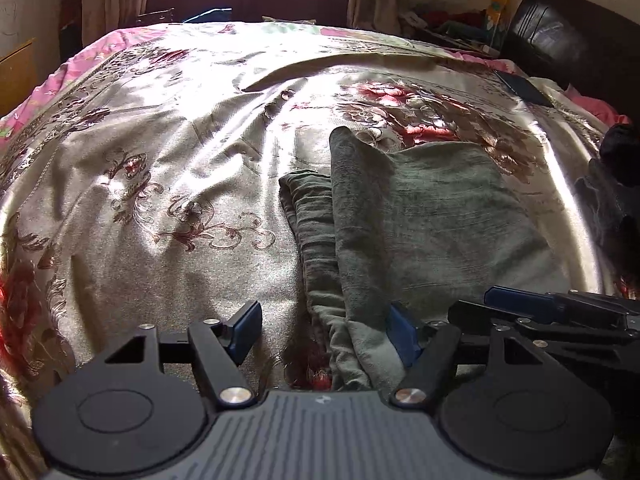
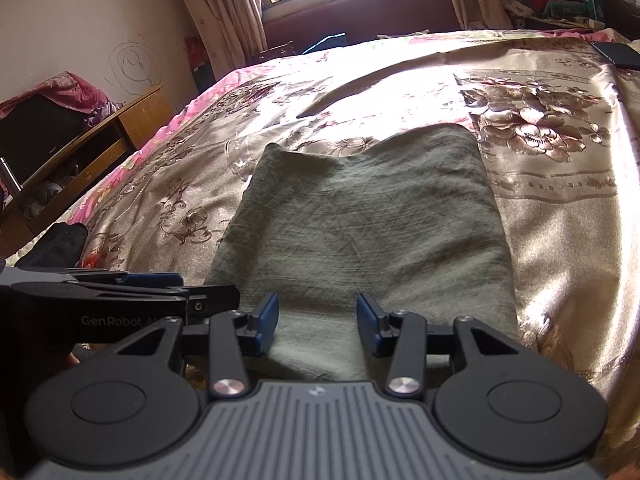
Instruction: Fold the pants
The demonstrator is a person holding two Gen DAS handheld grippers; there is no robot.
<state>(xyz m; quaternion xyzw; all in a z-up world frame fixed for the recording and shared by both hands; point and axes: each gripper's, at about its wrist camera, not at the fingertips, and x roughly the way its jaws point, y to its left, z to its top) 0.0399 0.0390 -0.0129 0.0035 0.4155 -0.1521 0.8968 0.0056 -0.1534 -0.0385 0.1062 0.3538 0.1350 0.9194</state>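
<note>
Green pants [image 2: 360,216], folded, are laid flat on the bed [image 2: 560,216]. The left gripper [image 1: 326,330] is held with fingers apart, straddling the near left corner. The right gripper [image 2: 317,322] is spread likewise over the near edge, nothing being clamped.

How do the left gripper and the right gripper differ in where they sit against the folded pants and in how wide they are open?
The left gripper sits at the left edge of the pants, where stacked layers show; the right gripper sits over the middle of the near edge. The left gripper's jaws gape wider than the right gripper's. Both are open, gripping nothing, with blue pads.
</note>
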